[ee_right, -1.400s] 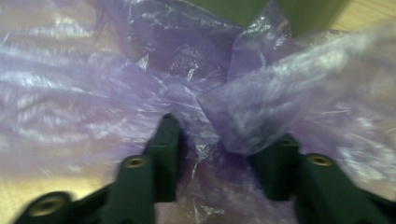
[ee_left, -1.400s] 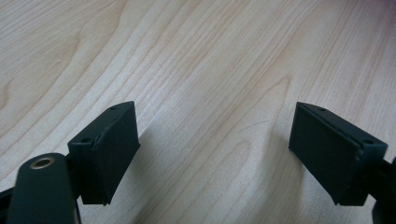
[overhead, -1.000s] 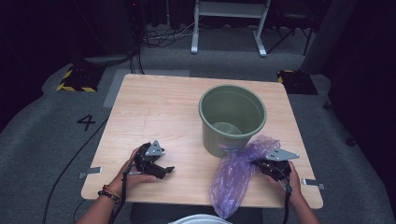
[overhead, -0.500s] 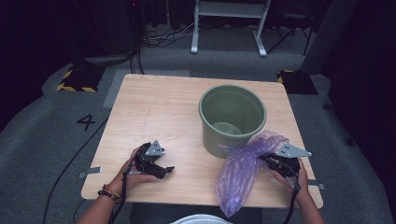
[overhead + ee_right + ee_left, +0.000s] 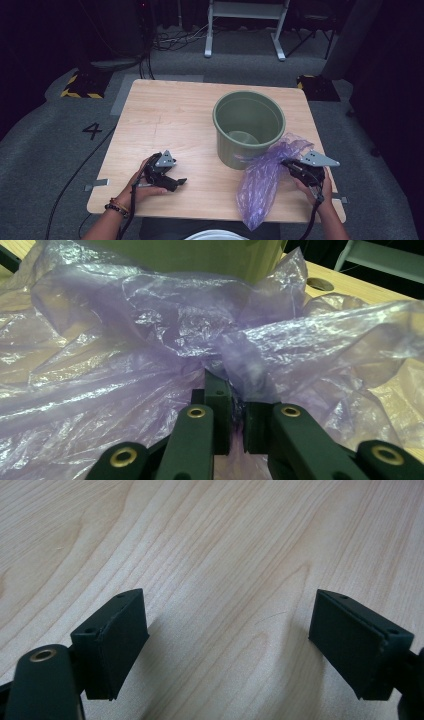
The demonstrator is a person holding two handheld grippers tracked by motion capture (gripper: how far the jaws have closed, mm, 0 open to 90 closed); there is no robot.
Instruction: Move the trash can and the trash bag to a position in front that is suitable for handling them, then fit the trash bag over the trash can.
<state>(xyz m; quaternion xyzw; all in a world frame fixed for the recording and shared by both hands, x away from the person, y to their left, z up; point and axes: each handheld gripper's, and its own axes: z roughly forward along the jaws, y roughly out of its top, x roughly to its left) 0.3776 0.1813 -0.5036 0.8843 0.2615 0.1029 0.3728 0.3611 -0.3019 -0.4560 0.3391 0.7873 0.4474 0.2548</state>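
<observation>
Here the right gripper (image 5: pixel 236 405) pinches the purple bag (image 5: pixel 165 340) (left gripper (image 5: pixel 230 645) spread).

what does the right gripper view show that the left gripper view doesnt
Right gripper view: its claw shut on a crumpled purple plastic bag, with the green bucket wall just behind it. Left gripper view: its claw wide open with nothing between the jaws, over bare wood. Both share the light wooden table and a pair of black jaws.
</observation>
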